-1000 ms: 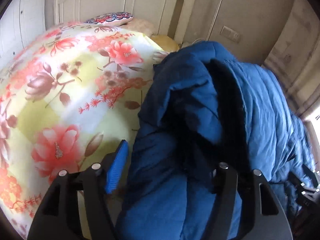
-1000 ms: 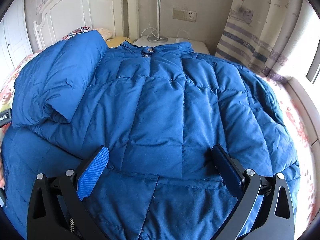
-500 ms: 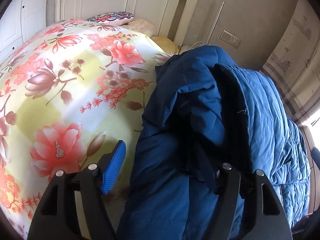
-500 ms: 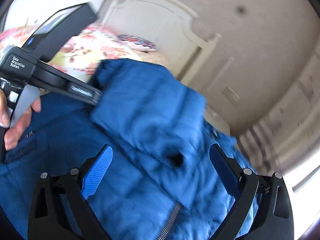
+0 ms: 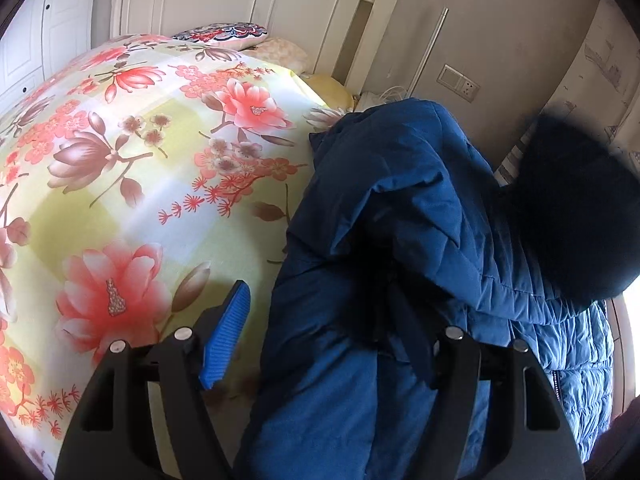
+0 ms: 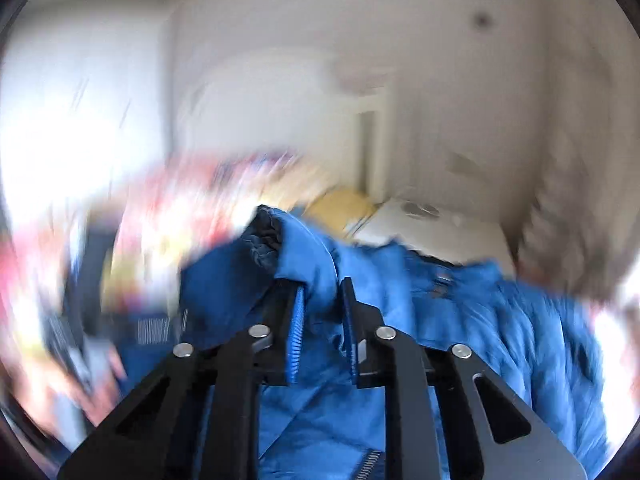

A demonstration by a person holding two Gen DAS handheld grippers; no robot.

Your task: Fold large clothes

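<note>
No readable text, label, brand or number shows in either view.

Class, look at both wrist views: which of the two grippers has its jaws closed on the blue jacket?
The right gripper: its jaws pinch a fold of the blue jacket. The left gripper stands wide open.

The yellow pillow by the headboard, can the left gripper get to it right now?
Probably not: the left gripper has the blue jacket bunched between its open fingers, and the yellow pillow lies far across the floral bedspread.

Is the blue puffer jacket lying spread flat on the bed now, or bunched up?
Bunched up. The blue puffer jacket rises in a heap beside the floral bedspread, and the right gripper pinches a fold of it.
</note>
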